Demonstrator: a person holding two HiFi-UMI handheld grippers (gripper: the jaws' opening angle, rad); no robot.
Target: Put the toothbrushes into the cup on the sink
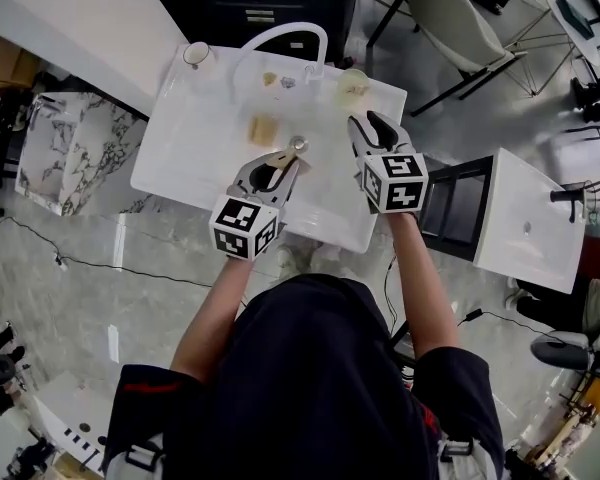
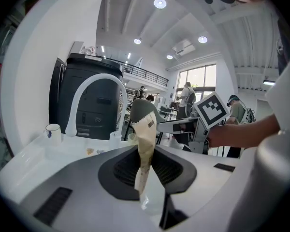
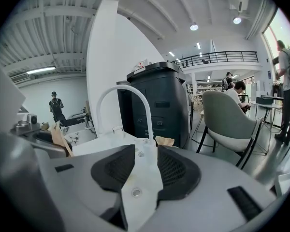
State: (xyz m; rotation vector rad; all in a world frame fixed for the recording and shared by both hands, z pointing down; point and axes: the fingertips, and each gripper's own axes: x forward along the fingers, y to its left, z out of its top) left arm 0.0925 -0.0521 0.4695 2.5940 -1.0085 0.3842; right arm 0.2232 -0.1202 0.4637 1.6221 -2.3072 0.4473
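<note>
Where the head view gives only a tan sliver at centre, the left gripper view shows the left gripper [image 2: 145,170] clamped on an upright, creased kraft-paper toothbrush packet [image 2: 147,132]. Right gripper [image 3: 140,166]: jaws apart, empty, over the glossy white sink [image 1: 185,143]. Small round white cup [image 1: 195,55]: sink's upper-left corner.

Marbled floor [image 1: 80,298], pale chair [image 1: 458,23], black cabinet [image 1: 270,8], ceiling spotlights [image 2: 159,3].

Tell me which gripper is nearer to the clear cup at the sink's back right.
Right. The right gripper is just on the person's side of the clear cup. The left gripper, holding a paper-wrapped toothbrush, is farther from it, nearer the person and to its left.
</note>
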